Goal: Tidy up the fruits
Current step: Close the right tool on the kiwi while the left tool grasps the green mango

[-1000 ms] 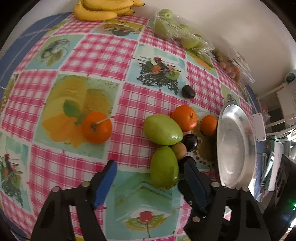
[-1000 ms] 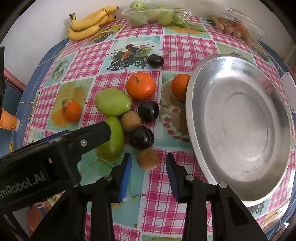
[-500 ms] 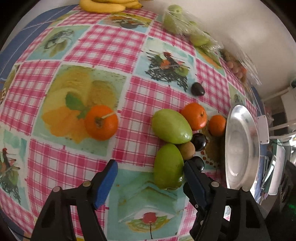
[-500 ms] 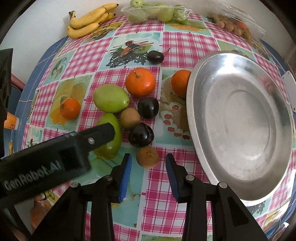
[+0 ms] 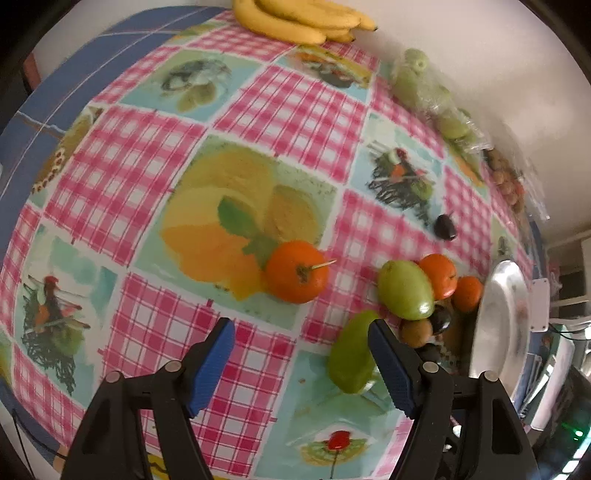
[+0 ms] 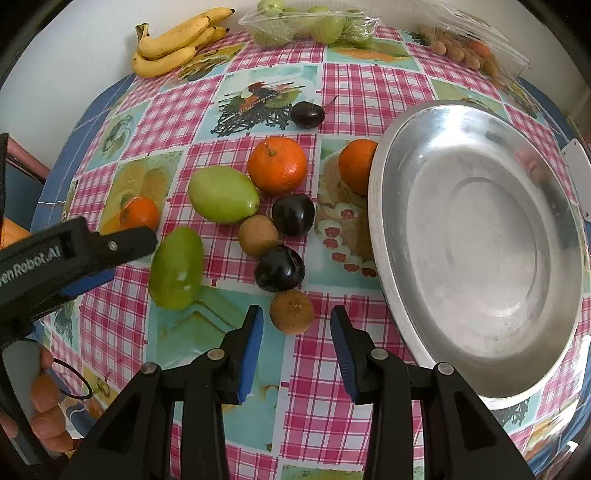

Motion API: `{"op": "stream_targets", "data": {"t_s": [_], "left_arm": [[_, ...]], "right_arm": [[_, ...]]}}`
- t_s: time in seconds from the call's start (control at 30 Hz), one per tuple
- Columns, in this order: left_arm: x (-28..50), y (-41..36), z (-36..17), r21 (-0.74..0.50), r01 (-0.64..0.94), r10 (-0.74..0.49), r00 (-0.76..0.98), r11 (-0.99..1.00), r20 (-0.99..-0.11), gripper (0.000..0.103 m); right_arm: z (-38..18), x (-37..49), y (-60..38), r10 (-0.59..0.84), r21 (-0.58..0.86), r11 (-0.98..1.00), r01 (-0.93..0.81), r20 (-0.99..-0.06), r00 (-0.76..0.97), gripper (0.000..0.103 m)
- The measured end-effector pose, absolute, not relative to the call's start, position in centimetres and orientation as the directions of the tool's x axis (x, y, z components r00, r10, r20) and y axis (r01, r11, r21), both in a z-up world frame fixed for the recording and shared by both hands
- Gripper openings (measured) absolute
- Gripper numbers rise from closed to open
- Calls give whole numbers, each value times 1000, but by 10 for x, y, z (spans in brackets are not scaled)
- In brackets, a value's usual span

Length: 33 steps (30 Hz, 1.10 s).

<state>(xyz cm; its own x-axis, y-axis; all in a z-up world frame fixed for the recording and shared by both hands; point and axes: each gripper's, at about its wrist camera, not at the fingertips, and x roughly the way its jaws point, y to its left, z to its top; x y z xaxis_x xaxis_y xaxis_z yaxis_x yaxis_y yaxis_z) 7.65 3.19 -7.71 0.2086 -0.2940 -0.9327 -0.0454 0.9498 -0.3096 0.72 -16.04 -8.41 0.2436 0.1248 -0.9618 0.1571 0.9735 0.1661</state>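
My left gripper (image 5: 301,360) is open and empty above the checked cloth; a lone orange (image 5: 296,271) lies just beyond its fingers and a green mango (image 5: 351,354) lies against the right finger. My right gripper (image 6: 296,334) is open, with a small brown fruit (image 6: 291,311) just ahead, between its fingertips. Beyond lie two dark plums (image 6: 280,267), another brown fruit (image 6: 257,235), two green mangoes (image 6: 222,194), two oranges (image 6: 277,165) and the lone orange (image 6: 139,213). The empty metal plate (image 6: 480,240) stands to the right.
Bananas (image 6: 177,40), a clear box of green fruit (image 6: 310,22) and a box of small brown fruit (image 6: 469,48) line the far edge by the wall. A third plum (image 6: 307,114) lies apart. The left tool's body (image 6: 66,258) crosses the left side.
The left gripper has swung left: the lone orange now lies ahead of its fingers and the mango has shifted to its right finger. The right gripper has barely moved.
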Motion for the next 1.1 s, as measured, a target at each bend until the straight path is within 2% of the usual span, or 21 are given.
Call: {"op": "stream_targets", "data": {"t_s": [0.3,0.47,0.57,1.1], "left_arm": [[69,-5,-75,-268,105,-284,194,958,-939,77],[70,-11,-89,-242,119,-259,161,963,-952,77],[69,-12,-94,-223,120,-241,154,967,-958,73],[78,-24,-103,-80,169,-117,223,982,-968,71]], "right_arm": [[-87,9,-162,117,158,974,161,-964,237,39],[-91,10,-162,108,148,975,163,-967,232,39],[-91,11,-161,101,141,977,159,-967,234,39],[-96,14,-126,6,28,995,91,-970,241,39]]}}
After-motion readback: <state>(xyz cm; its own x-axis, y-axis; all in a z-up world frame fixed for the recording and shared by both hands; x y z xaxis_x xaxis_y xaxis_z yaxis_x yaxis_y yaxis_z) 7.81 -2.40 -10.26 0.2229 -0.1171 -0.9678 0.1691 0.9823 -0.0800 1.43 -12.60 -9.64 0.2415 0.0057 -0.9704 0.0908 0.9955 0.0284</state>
